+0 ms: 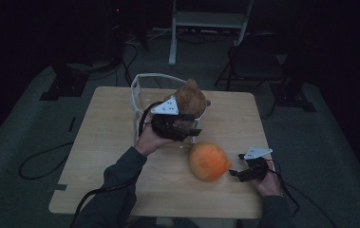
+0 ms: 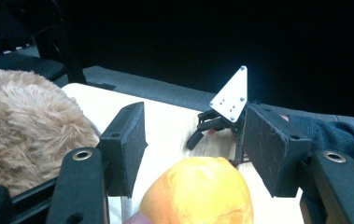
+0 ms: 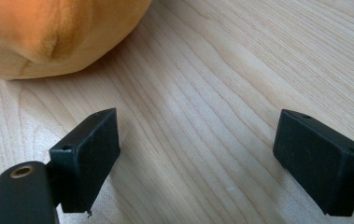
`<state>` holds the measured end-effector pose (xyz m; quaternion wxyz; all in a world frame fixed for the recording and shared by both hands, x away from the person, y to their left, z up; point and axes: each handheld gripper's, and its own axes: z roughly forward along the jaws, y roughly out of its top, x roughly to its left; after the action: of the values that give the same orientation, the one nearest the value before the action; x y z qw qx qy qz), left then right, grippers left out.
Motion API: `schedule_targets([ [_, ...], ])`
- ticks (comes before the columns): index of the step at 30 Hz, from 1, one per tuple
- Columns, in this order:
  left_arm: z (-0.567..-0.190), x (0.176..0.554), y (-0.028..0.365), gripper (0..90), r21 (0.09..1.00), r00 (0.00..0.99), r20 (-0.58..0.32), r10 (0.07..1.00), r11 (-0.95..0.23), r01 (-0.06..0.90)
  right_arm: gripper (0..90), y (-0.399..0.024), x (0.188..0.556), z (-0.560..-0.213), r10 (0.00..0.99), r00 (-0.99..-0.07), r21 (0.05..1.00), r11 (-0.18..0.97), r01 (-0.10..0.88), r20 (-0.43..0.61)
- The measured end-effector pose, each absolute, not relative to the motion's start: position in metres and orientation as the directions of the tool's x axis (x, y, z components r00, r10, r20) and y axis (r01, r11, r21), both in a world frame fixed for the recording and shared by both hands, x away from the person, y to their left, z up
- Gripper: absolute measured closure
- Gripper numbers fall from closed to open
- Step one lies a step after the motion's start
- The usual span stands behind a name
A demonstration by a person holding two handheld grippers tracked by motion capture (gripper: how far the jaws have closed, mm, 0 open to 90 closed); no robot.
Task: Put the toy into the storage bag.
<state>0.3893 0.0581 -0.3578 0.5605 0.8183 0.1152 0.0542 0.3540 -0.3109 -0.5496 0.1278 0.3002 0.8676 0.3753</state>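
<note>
A brown teddy bear [image 1: 190, 98] leans at the right side of a clear basket [image 1: 142, 90] at the back of the wooden table [image 1: 111, 142]. My left gripper [image 1: 187, 127] hovers just in front of the bear. In the left gripper view it [image 2: 193, 140] is open with nothing between the jaws, and the bear's fur [image 2: 20, 121] lies outside the left jaw. A round orange plush [image 1: 208, 160] [image 2: 198, 196] rests on the table between the two hands. My right gripper [image 1: 234, 173] [image 2: 212, 128] sits low at the plush's right, open [image 3: 198, 154] over bare wood, with the plush [image 3: 48, 32] just ahead.
The room is dim. A dark chair [image 1: 253, 61] and a white stand [image 1: 206, 19] are behind the table. Cables [image 1: 40, 161] lie on the floor to the left. Bare tabletop [image 1: 106, 123] stretches left of the basket and along the front edge.
</note>
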Motion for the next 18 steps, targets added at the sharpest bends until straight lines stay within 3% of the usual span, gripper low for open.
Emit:
schedule_targets([
  [18,-0.375,0.383,0.053,39.9,0.922,0.969,-0.047,0.244,-0.362,0.135,13.9,-0.311,0.354,-0.55,0.617,-0.787,0.728,0.538,0.425,0.004],
])
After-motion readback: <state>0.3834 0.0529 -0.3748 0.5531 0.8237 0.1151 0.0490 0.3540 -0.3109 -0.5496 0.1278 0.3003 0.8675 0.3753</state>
